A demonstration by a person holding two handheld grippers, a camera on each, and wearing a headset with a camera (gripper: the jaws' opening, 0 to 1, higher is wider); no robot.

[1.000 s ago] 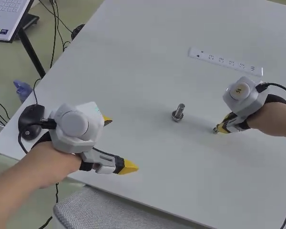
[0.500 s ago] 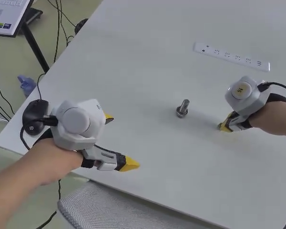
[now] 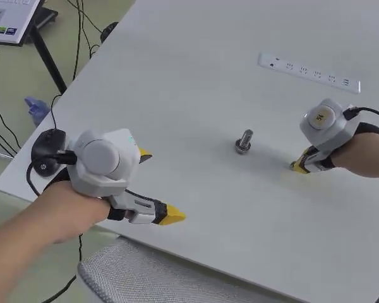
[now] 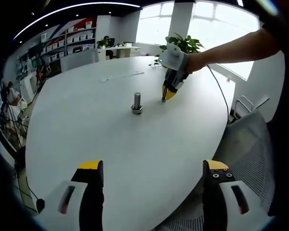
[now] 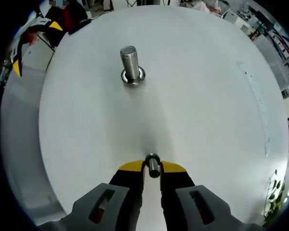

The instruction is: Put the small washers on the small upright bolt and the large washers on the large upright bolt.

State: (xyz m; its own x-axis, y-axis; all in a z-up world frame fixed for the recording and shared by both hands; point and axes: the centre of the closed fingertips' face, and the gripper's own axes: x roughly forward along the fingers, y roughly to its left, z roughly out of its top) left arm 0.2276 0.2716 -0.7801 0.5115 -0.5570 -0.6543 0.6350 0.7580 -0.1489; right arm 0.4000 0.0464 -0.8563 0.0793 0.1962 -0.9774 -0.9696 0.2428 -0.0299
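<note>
While the head view gives the right gripper (image 3: 299, 166) only from above, tips down on the white table (image 3: 196, 63), the right gripper view looks straight along the jaws: they are clamped together on the small bolt (image 5: 152, 165), which stands upright between the yellow tips with its foot at the table top.

Same view: large bolt (image 5: 131, 65) upright farther out, near the table's middle and well apart from the small one. A metal ring sits at its foot; washer or bolt head, cannot tell.

The left gripper (image 4: 153, 166) hangs over the near edge of the table, fingers wide apart and holding nothing. Its own view looks across the table to the large bolt, with the right gripper beyond and to the right of it.

Head view adds a white power strip (image 3: 309, 72) on the far side of the table and a grey mesh chair (image 3: 132, 278) below the near edge.

Against a second ago, both grippers and the large bolt keep their places relative to one another; the frame's slight shift is the headset's.
</note>
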